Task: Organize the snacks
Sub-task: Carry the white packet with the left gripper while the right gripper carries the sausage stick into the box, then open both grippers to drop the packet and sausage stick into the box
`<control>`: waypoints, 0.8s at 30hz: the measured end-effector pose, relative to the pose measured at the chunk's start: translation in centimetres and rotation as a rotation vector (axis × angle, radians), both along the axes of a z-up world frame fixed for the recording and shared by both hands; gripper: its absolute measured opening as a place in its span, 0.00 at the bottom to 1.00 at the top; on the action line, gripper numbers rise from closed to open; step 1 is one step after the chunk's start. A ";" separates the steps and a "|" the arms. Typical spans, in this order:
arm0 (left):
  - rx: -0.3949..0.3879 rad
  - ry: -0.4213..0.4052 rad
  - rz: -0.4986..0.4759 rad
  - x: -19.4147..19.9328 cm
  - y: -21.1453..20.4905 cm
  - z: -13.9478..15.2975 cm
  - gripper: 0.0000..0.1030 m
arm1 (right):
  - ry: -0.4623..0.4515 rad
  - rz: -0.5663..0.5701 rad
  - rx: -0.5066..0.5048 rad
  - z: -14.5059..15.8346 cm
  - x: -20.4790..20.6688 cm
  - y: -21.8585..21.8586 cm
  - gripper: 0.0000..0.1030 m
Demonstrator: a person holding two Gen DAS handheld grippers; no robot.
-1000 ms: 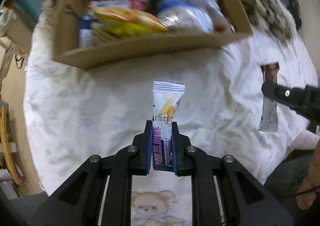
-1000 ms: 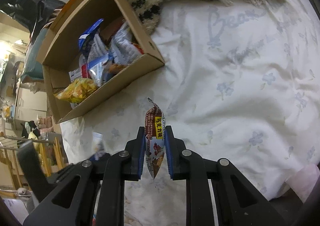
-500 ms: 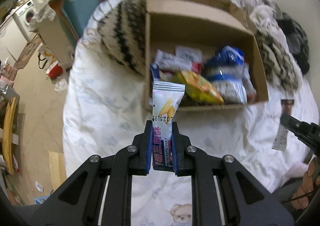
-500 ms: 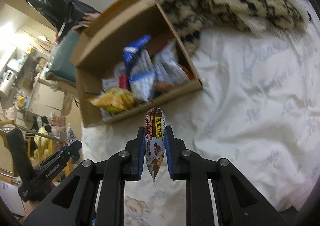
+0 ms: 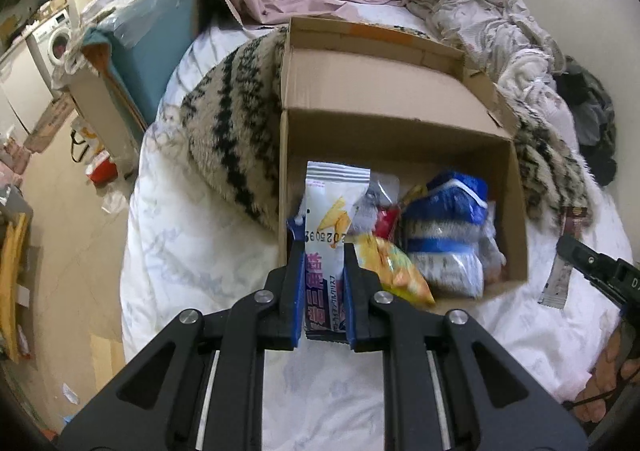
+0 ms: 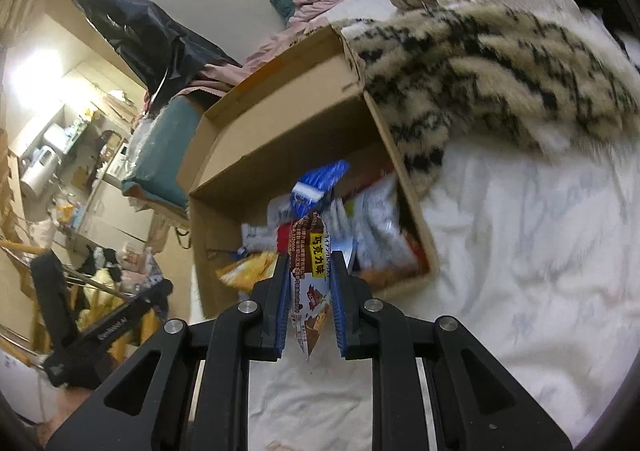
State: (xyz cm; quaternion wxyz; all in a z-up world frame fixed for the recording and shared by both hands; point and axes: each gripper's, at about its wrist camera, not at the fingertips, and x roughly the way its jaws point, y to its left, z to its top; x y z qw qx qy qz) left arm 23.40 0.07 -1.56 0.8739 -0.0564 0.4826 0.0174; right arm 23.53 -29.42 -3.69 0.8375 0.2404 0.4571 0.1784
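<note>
Two snack packets held above the bed, in front of the cardboard box (image 5: 400,91).

My left gripper (image 5: 322,283) is clenched on the lower half of a white wafer packet (image 5: 332,211); my right gripper (image 6: 308,303) pinches a brown chocolate packet (image 6: 310,271) mid-length. I judge both light, crinkly and slippery, their contents fragile, so I grip the flat body, not the seams.

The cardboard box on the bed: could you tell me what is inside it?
The cardboard box holds a yellow snack bag, a blue-and-white bag and smaller packets; its floor beneath them is hidden.
</note>
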 end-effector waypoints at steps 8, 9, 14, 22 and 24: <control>0.038 -0.025 -0.013 5.5 -1.5 -0.5 0.13 | 0.040 -0.043 -0.046 -2.1 4.1 -0.8 0.19; 0.038 -0.022 -0.016 6.0 -1.7 -0.8 0.13 | 0.047 -0.044 -0.051 -2.4 4.5 -0.8 0.19; 0.036 -0.005 -0.007 8.1 -2.5 -2.6 0.13 | 0.075 -0.046 -0.068 -3.4 5.7 -0.7 0.19; 0.053 0.016 -0.009 8.8 -3.1 -4.4 0.14 | 0.096 -0.076 -0.085 -4.0 5.8 -0.8 0.19; 0.029 0.022 -0.013 8.8 -3.1 -4.5 0.14 | 0.104 -0.078 -0.078 -4.1 5.9 -0.9 0.19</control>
